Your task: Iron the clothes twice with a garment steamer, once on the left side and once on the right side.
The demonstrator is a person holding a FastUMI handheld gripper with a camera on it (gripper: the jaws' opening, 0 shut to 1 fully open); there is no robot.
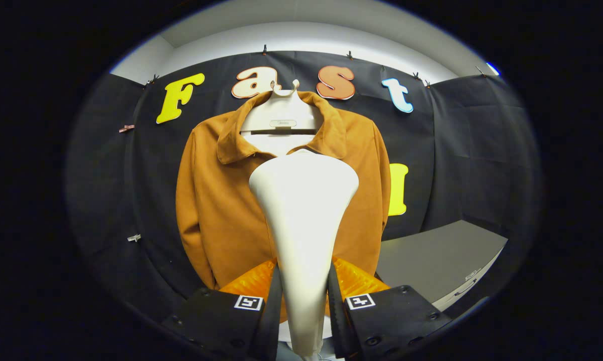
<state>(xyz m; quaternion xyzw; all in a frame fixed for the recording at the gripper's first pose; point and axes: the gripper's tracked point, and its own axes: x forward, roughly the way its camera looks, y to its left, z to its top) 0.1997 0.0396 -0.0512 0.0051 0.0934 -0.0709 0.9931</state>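
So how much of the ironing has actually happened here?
Done: the gripper has picked up the white garment steamer; both fingers press on its handle. In hand: the steamer head is raised before the middle of the brown jacket, which hangs on a white hanger. Whether it touches the cloth is unclear. Left: apparently both passes, left side and right.

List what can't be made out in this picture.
- Steamer, gripper view: its face points away at the jacket; contact can't be judged.
- Jacket's middle and hem: hidden behind the steamer and the gripper.
- Steamer's lower handle: cut off below the fingers.
- Label on the hanger: too small.
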